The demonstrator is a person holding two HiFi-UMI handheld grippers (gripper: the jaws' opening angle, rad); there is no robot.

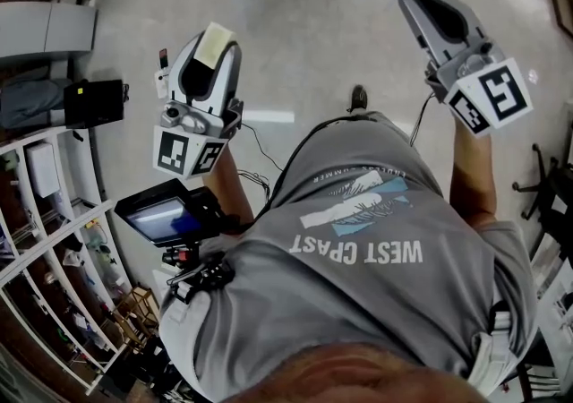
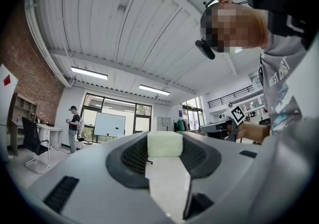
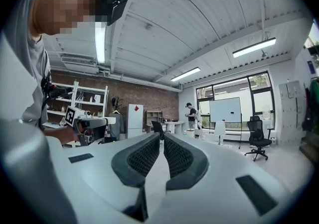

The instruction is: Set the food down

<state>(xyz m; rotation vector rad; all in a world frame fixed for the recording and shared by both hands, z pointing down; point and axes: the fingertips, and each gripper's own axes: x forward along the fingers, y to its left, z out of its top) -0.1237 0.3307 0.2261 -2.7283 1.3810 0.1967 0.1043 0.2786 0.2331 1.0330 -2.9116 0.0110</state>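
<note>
The left gripper is clamped on the food, a pale cream block pinched between the tips of its pads. It is raised over the glossy grey floor. Well to its right, the right gripper holds nothing, its jaws drawn almost together. A whiteboard stands far off.

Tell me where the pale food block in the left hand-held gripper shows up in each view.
Head view: pale food block upper left, clamped at the tip of the left hand-held gripper.
Left gripper view: the block sits at centre, between the jaws.
Right gripper view: not made out; only that gripper's marker cube shows, at left.
Shared landmark: whiteboard, in both gripper views.
</note>
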